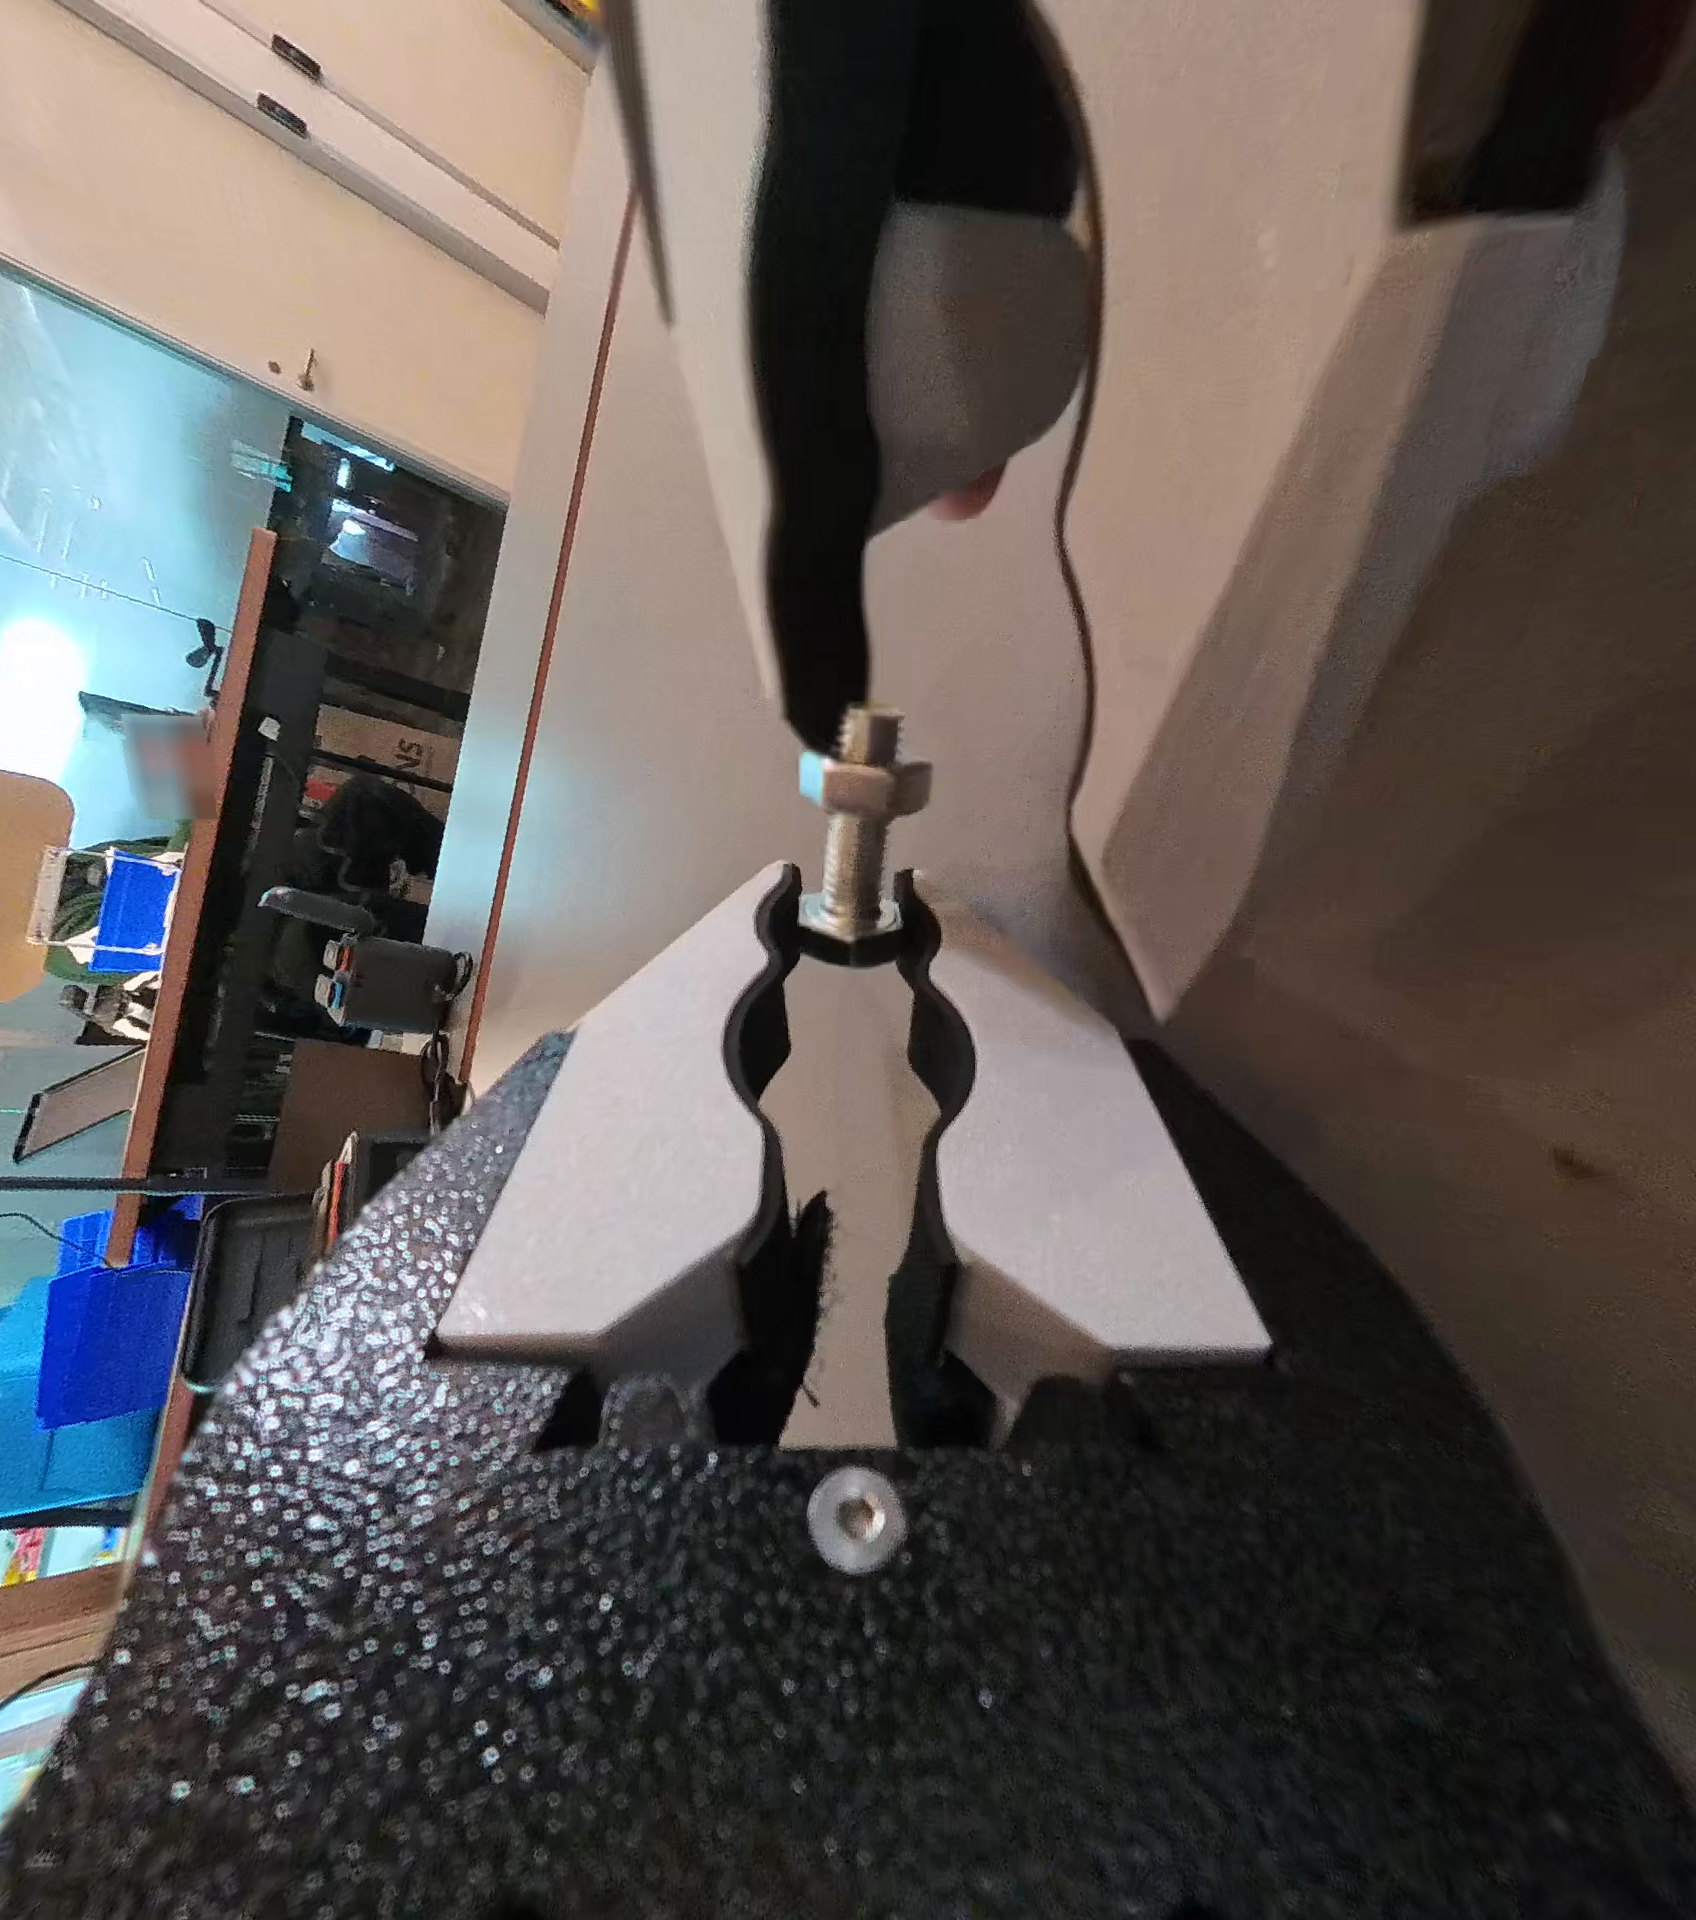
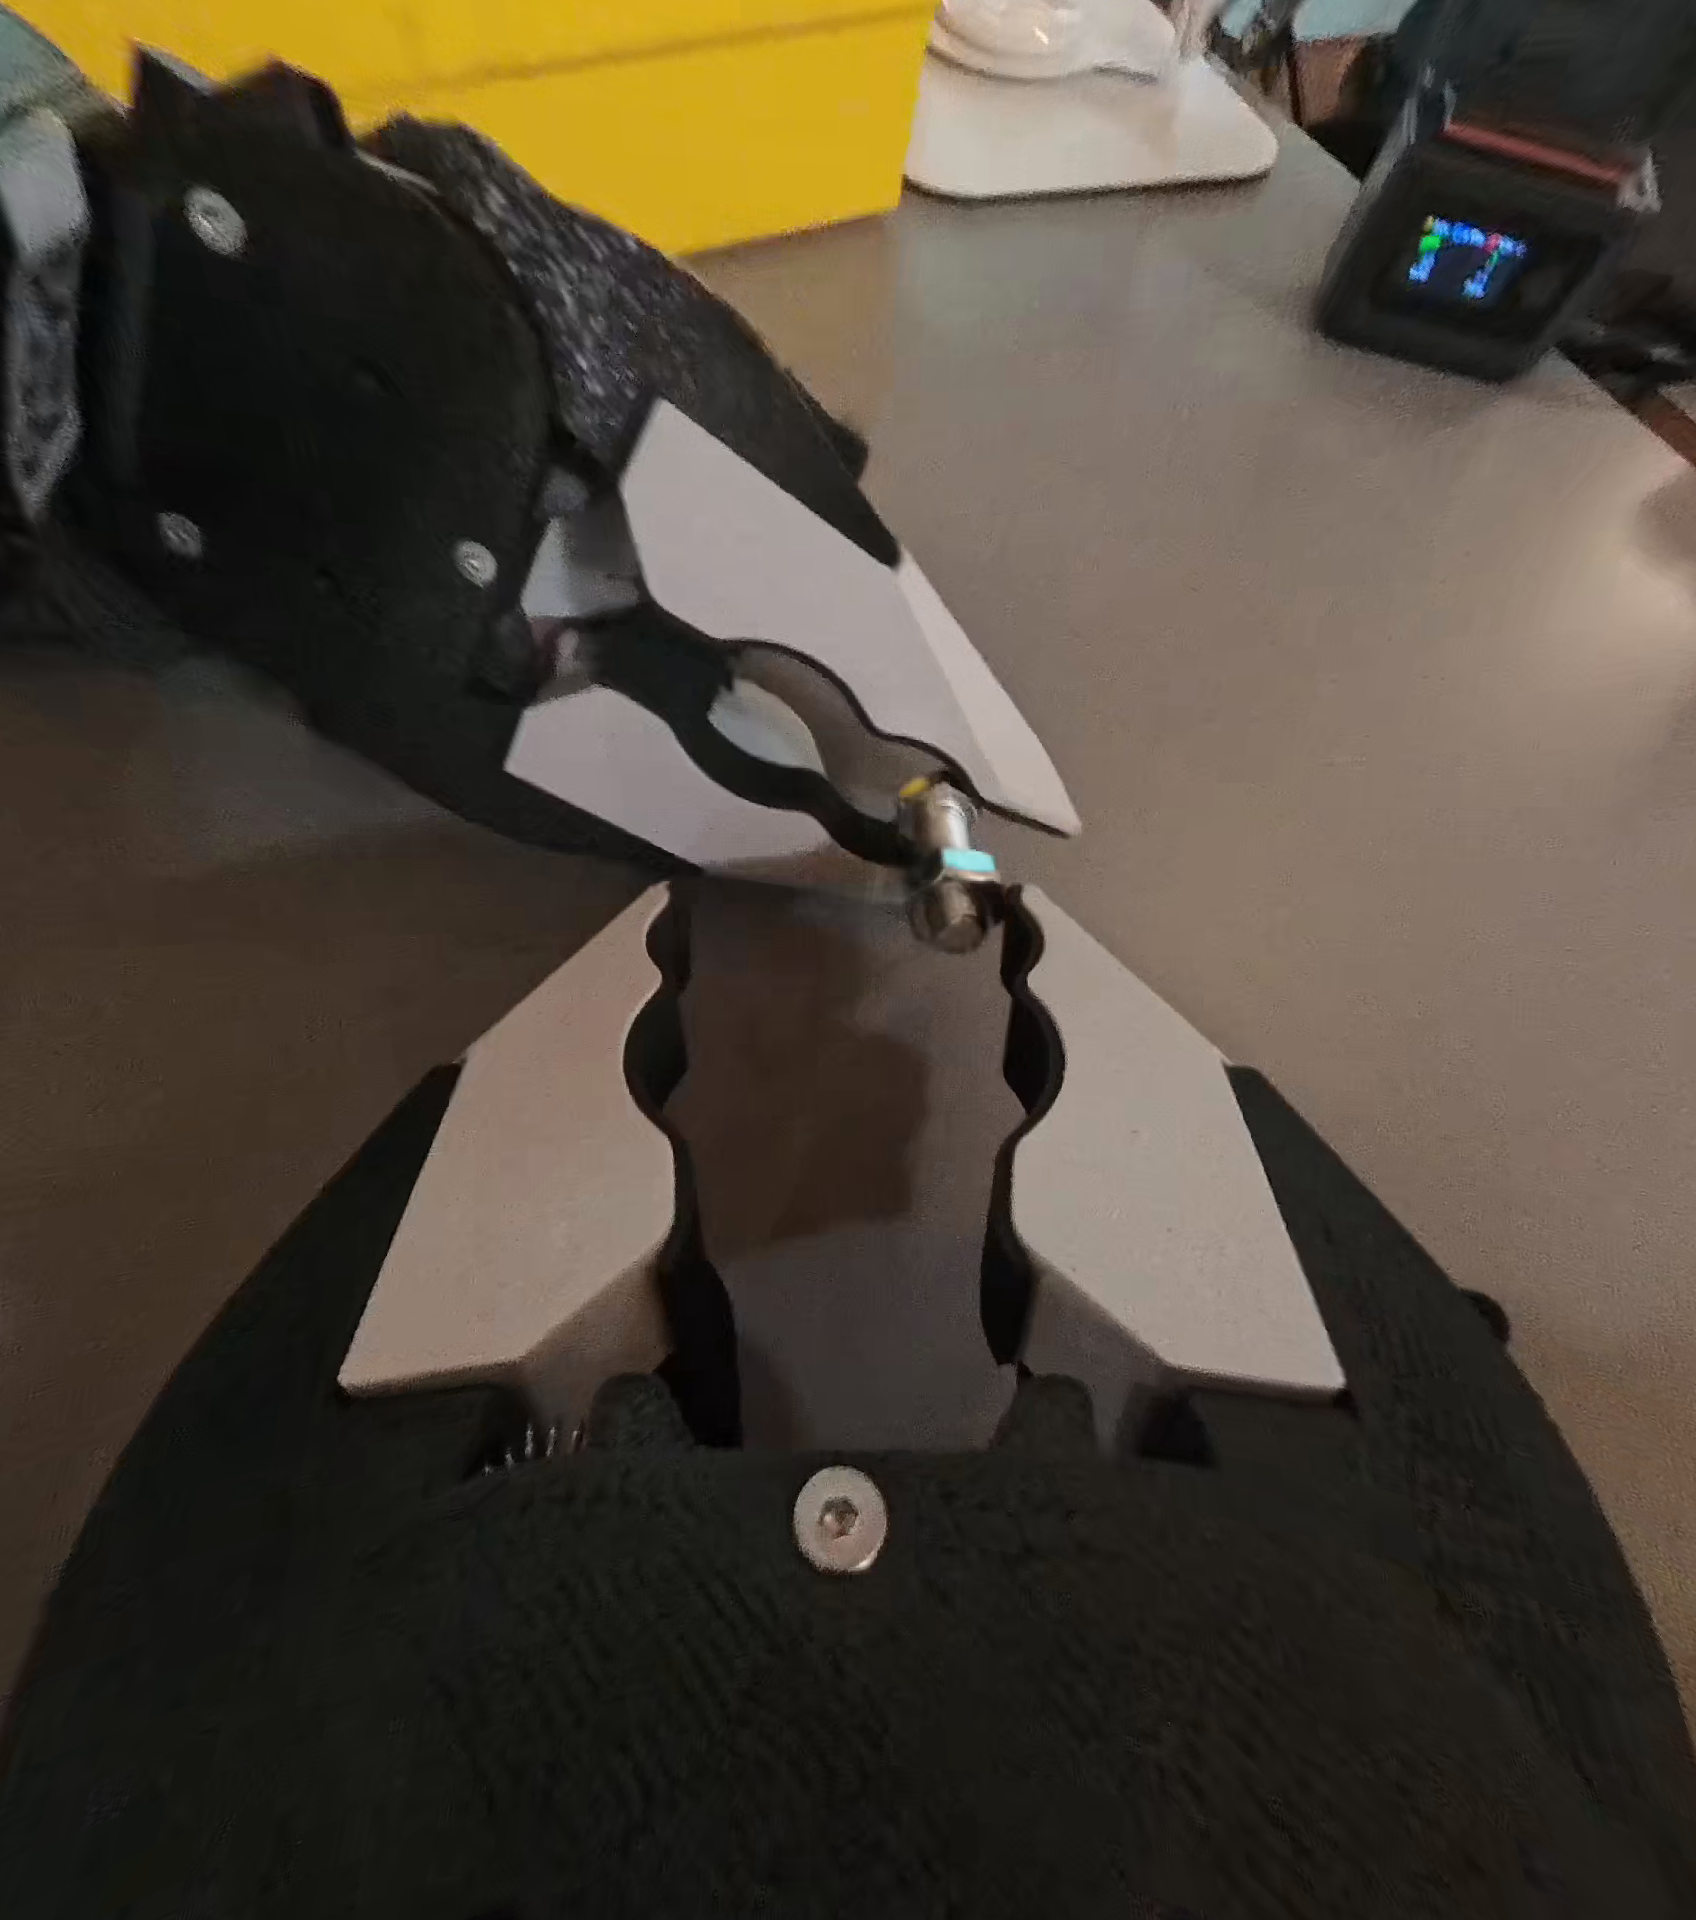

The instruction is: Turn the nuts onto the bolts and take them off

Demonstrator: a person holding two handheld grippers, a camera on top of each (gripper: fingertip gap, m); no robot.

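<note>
Steel is what you are holding: your left gripper [image 1: 849, 920] is pinching the head of the bolt [image 1: 856, 847] between its fingertips, nearly closed on it, and the threaded shaft is pointing away from the camera. The nut [image 1: 865, 781] is sitting on the thread near the free end of the bolt, with a few turns of thread showing beyond it, so I judge it is only partly on, or almost off; which direction you are turning, I cannot tell. Your right gripper [image 2: 849, 914] is standing wide open at the bolt's free end, holding nothing; one fingertip [image 2: 1020, 914] is just beside the nut, perhaps touching. You are working above a grey table [image 2: 1343, 727]. Well beyond the bolt, a yellow box [image 2: 615, 114], a white object [image 2: 1083, 135] and a small black device with a lit screen [image 2: 1478, 260] are resting; none is standing in the way. A thin cable [image 1: 1078, 623] is hanging near the bolt.
</note>
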